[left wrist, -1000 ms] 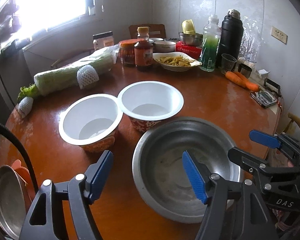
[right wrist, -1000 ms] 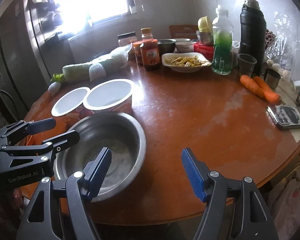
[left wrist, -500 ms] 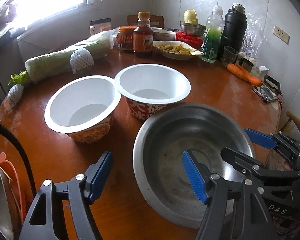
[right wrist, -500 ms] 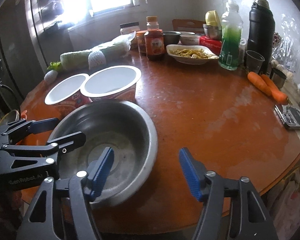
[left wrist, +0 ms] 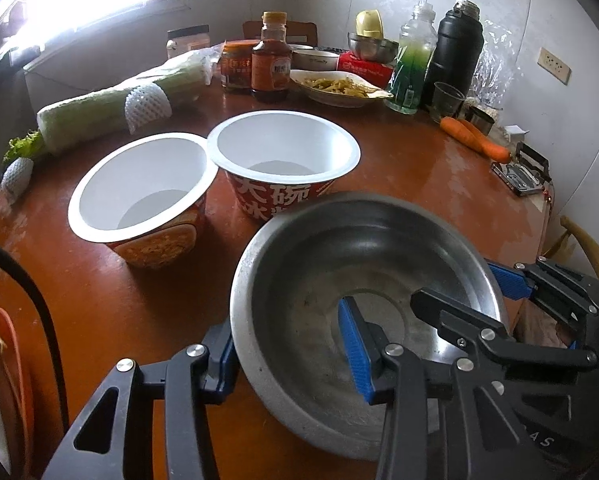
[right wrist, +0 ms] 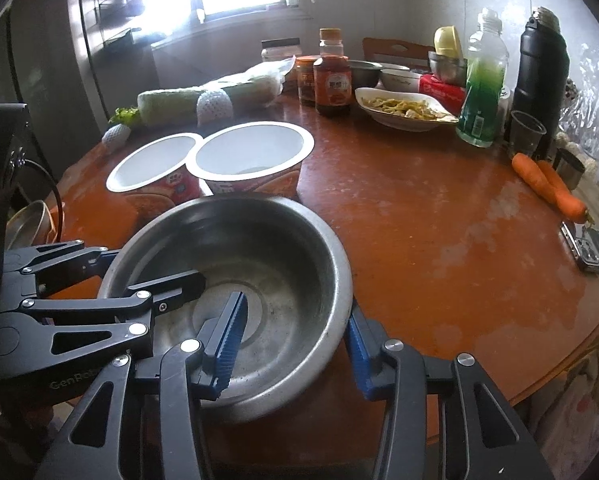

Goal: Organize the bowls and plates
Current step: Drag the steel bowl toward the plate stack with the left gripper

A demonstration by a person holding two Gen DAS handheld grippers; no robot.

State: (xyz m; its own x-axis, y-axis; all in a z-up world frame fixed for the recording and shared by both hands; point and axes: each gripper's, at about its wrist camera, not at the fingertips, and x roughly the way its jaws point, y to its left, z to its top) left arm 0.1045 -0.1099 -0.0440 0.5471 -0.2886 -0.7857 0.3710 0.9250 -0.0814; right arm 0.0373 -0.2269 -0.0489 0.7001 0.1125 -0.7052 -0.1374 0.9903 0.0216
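On the round brown surface (left wrist: 419, 184), the metal bowl (left wrist: 363, 312) sits right in front of both hands. The left gripper (left wrist: 287, 352) and right gripper (right wrist: 295, 344) each straddle its rim, jaws closing, one pad inside, one outside.

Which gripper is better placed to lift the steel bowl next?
Neither clearly. The left gripper and the right gripper are both closing across the steel bowl wall, one finger inside, one outside, on opposite sides. It looks set for a two-handed lift.
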